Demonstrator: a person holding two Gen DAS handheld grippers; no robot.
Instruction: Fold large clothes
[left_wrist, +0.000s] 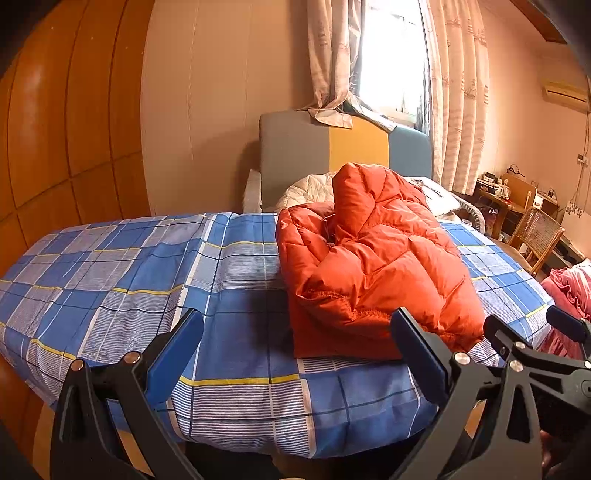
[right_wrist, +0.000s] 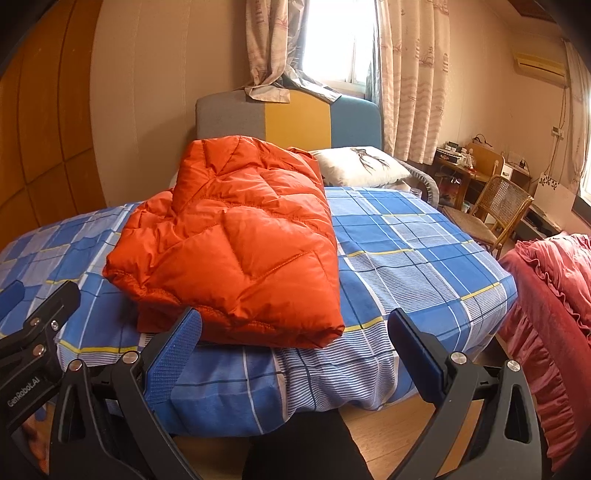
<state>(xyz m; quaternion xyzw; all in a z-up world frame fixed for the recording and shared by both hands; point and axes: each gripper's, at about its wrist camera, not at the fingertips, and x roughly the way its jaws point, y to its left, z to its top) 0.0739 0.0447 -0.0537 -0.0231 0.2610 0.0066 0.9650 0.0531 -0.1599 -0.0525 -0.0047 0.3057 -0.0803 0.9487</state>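
Observation:
An orange quilted down jacket (left_wrist: 373, 266) lies folded into a thick bundle on the blue plaid bedsheet (left_wrist: 129, 280). My left gripper (left_wrist: 295, 332) hovers open over the bed's near edge, its right finger just in front of the jacket's hem, nothing between the pads. In the right wrist view the same jacket (right_wrist: 236, 243) sits ahead and to the left. My right gripper (right_wrist: 293, 328) is open too, its left finger (right_wrist: 173, 354) close below the jacket's near corner. The right gripper (left_wrist: 535, 339) also shows at the lower right of the left wrist view.
A pillow (right_wrist: 358, 166) and a grey-yellow-blue headboard (right_wrist: 288, 118) stand at the far end of the bed. A red ruffled bedcover (right_wrist: 546, 314) lies to the right, with a cane chair (right_wrist: 491, 218) and a cluttered desk (right_wrist: 465, 162) behind. Wood panelling (left_wrist: 55, 147) fills the left.

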